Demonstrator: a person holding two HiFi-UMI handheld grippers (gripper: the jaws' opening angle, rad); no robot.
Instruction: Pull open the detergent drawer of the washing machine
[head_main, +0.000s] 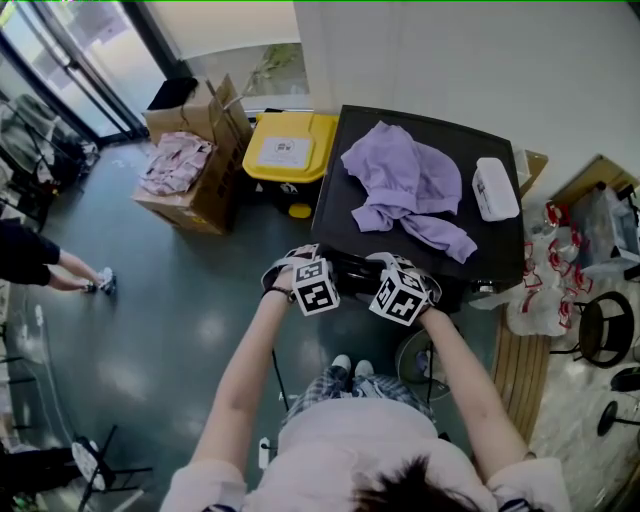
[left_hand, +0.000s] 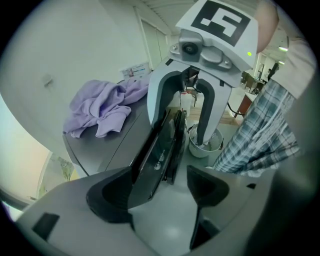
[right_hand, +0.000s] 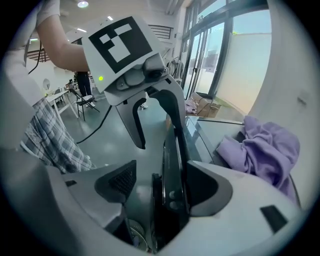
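Left gripper (left_hand: 160, 172) and right gripper (right_hand: 162, 170), fingers released, straddle the glossy black drawer front (left_hand: 157, 145): probably rigid, slick and light, so pinch its edge.

garment (head_main: 405, 185) on washing machine (head_main: 350, 220) | case (head_main: 494, 188) right of garment (same top) | bin (head_main: 290, 150) left of washing machine

head view: washing machine (head_main: 498, 245) front and detergent drawer hidden under the marker cubes (head_main: 316, 287) | picture's left edge: person (head_main: 28, 255) cut off, only arm and legs | yellow lid (head_main: 322, 150) label: print too small to read
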